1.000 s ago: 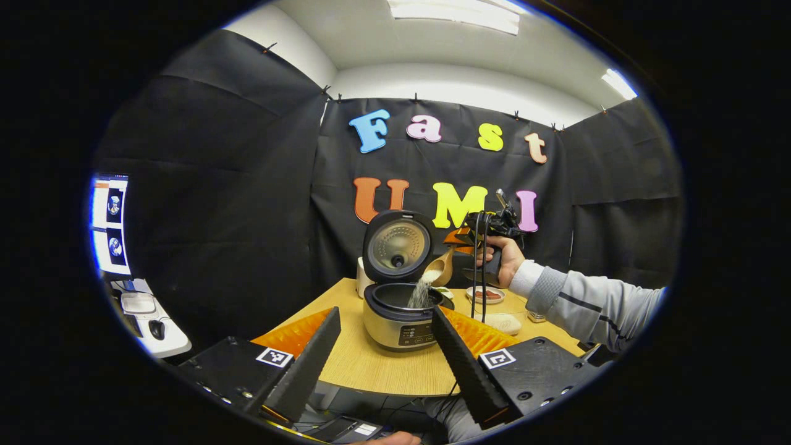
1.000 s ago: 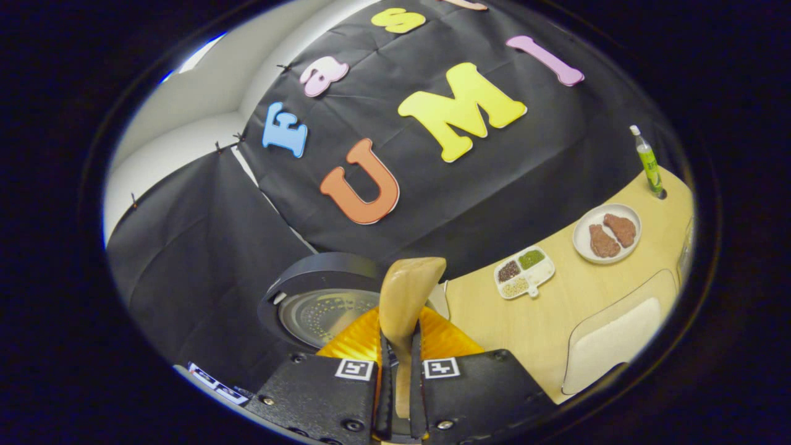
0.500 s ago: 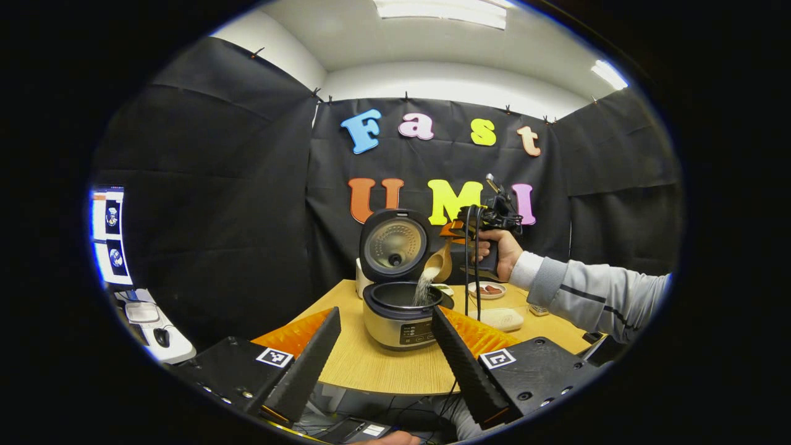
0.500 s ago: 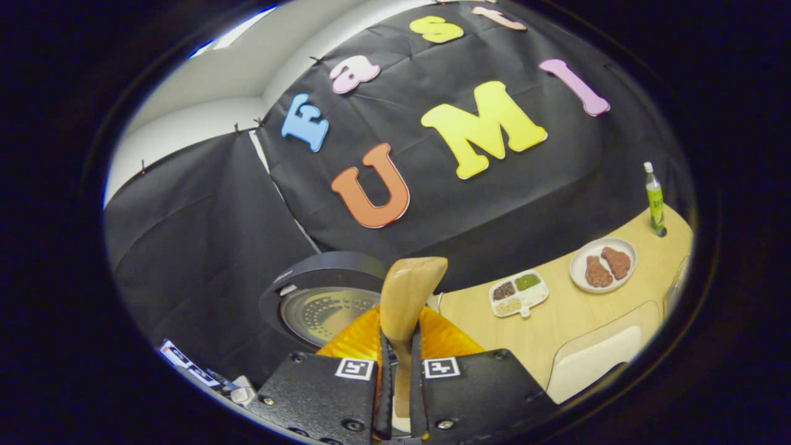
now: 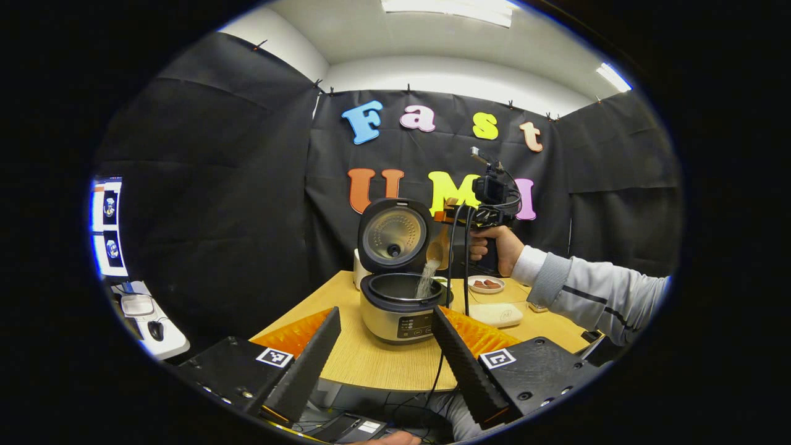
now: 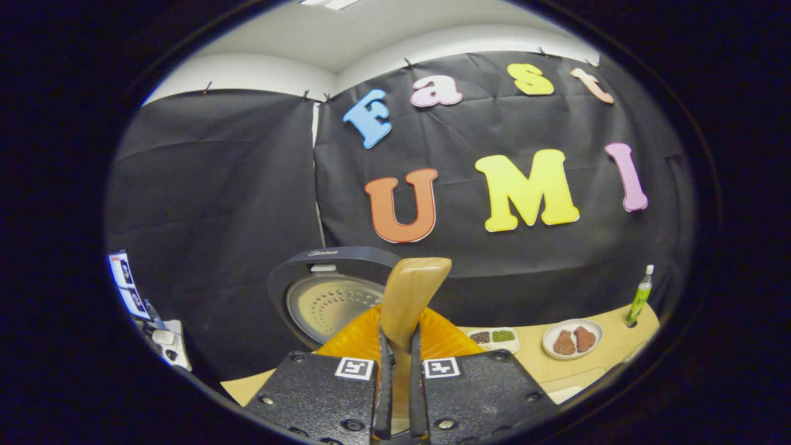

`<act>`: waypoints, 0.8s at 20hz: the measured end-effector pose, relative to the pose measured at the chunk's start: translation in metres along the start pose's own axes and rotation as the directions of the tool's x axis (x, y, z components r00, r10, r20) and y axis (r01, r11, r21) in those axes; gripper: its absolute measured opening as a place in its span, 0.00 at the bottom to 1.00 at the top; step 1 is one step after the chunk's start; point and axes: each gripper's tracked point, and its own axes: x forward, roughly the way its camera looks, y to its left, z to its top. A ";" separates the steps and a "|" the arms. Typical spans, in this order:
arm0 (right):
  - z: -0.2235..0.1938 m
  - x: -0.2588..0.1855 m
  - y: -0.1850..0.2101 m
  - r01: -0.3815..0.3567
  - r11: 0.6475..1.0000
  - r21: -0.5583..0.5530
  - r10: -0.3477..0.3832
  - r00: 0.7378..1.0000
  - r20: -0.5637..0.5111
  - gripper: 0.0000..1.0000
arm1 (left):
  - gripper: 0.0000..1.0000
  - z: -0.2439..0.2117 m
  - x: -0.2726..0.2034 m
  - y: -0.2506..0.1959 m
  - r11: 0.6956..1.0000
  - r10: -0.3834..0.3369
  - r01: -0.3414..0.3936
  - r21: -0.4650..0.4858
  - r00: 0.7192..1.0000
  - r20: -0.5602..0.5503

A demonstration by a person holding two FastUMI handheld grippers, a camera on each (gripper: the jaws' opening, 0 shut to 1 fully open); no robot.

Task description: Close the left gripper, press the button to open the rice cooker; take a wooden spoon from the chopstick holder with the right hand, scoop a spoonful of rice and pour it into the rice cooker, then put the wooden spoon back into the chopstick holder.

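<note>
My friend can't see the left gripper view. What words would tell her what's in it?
A hand holds the right gripper, tipping a wooden spoon so rice pours into an open rice cooker on a table. The left gripper is open, in front.

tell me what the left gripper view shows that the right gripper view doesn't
Left gripper view: rice streaming off the spoon into the cooker, and a hand with its sleeve.
Right gripper view: a green bottle, a divided dish, and the right gripper up close, jaws shut on the spoon's handle.
Both: the raised lid, the spoon, the plate, the table.
</note>
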 end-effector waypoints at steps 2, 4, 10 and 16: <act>0.002 -0.001 0.012 -0.017 0.997 -0.072 0.017 1.000 0.006 0.16 | 0.95 -0.003 0.000 0.001 1.000 0.003 -0.003 0.003 1.000 -0.007; 0.007 -0.009 0.023 -0.023 0.989 -0.146 0.027 0.999 0.025 0.16 | 0.94 -0.005 0.001 0.004 1.000 0.008 -0.008 0.005 1.000 -0.017; 0.013 -0.023 0.042 -0.020 0.956 -0.292 0.029 0.999 0.027 0.16 | 0.95 -0.009 0.003 0.005 1.000 0.010 -0.011 -0.012 1.000 -0.026; 0.038 -0.049 0.009 0.026 0.957 -0.290 -0.007 0.998 0.065 0.16 | 0.95 -0.002 0.008 -0.006 1.000 0.001 -0.002 -0.018 0.999 -0.045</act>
